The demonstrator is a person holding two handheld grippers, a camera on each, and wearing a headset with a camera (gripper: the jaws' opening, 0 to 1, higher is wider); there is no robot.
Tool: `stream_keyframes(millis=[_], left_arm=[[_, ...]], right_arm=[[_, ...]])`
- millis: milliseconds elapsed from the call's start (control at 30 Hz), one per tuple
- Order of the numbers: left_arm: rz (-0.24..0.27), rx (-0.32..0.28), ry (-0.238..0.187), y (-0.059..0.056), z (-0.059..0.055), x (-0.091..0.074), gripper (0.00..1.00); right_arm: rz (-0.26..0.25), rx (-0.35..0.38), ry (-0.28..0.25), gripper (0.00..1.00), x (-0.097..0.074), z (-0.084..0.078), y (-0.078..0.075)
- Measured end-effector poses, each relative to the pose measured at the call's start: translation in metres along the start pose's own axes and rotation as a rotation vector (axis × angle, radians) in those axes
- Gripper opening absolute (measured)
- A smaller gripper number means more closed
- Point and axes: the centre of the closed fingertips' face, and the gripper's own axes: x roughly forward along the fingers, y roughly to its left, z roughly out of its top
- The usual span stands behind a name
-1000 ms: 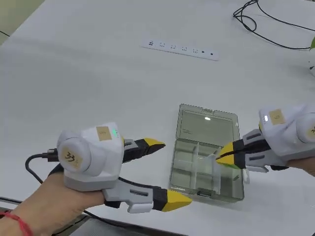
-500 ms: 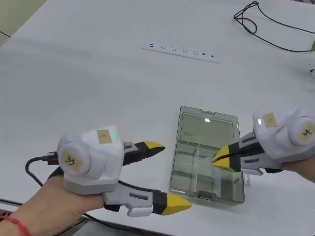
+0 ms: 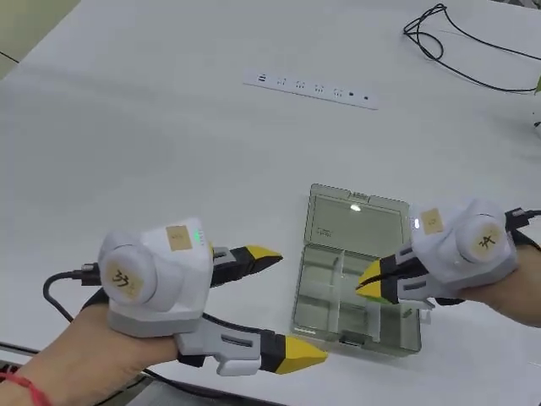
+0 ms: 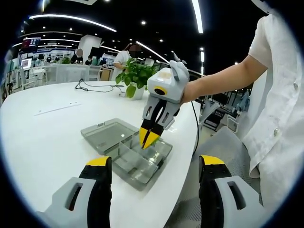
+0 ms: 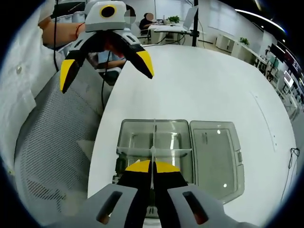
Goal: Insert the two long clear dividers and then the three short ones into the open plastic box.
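The open clear plastic box [image 3: 314,292] lies near the table's front edge, its lid [image 3: 359,222] folded back flat. My right gripper [image 3: 369,283] hangs over the tray, shut on a thin clear divider [image 5: 153,135] that stands on edge in the tray [image 5: 135,142], crossing another clear divider [image 5: 171,151] set there. In the left gripper view the right gripper [image 4: 148,137] points down into the box [image 4: 107,135]. My left gripper [image 3: 283,304] hovers left of the box, open and holding nothing; it also faces me in the right gripper view as the left gripper [image 5: 107,57].
A white power strip [image 3: 313,87] lies further back on the white table, and black cables [image 3: 456,42] coil at the far right. The table's front edge [image 3: 338,393] runs just below the box. A grey mesh chair [image 5: 47,156] stands off the table.
My right gripper has shifted left and a little lower over the tray, still shut on the divider. The left gripper has barely moved.
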Motion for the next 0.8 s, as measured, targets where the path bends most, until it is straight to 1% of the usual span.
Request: stream_keyframes(millis=[367, 633, 800], left_arm=[[0.004, -0.005, -0.001, 0.002, -0.001, -0.001, 0.75], [0.000, -0.003, 0.001, 0.001, -0.001, 0.000, 0.75], [0.001, -0.001, 0.005, 0.001, -0.002, -0.001, 0.76]], right_arm=[[0.008, -0.024, 0.059, 0.02, 0.011, -0.008, 0.001], [0.003, -0.028, 0.070, 0.02, 0.012, -0.009, 0.001], [0.000, -0.034, 0.093, 0.03, 0.013, -0.010, 0.002]])
